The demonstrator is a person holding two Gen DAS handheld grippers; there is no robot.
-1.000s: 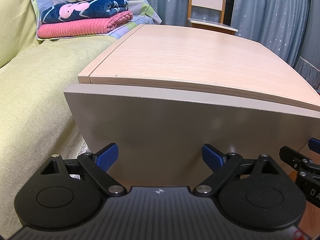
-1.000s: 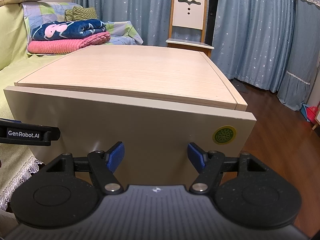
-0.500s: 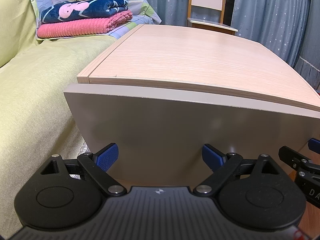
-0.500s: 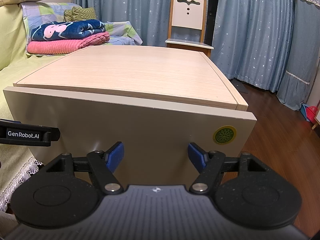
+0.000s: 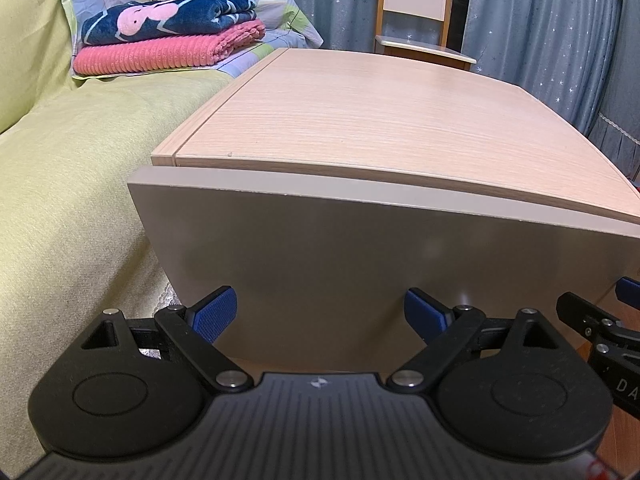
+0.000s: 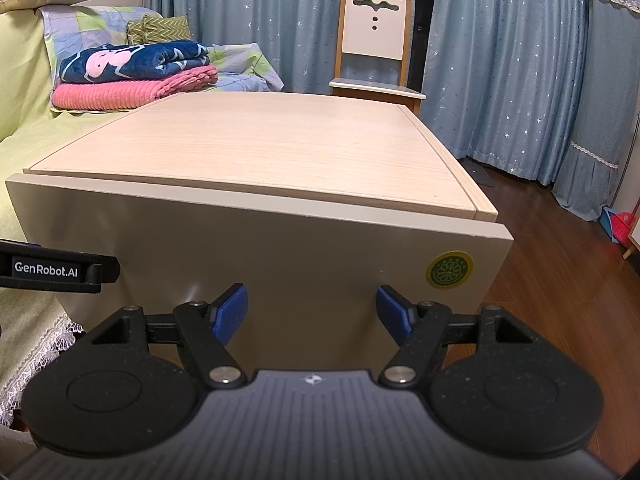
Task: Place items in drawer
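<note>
A low cabinet with a light wood top stands in front of both grippers. Its beige drawer front fills the middle of each view, flush under the top. My left gripper is open, blue pads close to the lower part of the drawer front. My right gripper is also open, level with the same panel, left of a round green sticker. Neither holds anything. No loose items show on the cabinet top.
A yellow-green covered sofa lies left of the cabinet, with folded pink and navy blankets at its far end. A white-backed wooden chair and blue star curtains stand behind. Dark wood floor lies to the right.
Both grippers have crept slightly closer to the drawer front; otherwise nothing has visibly changed.
</note>
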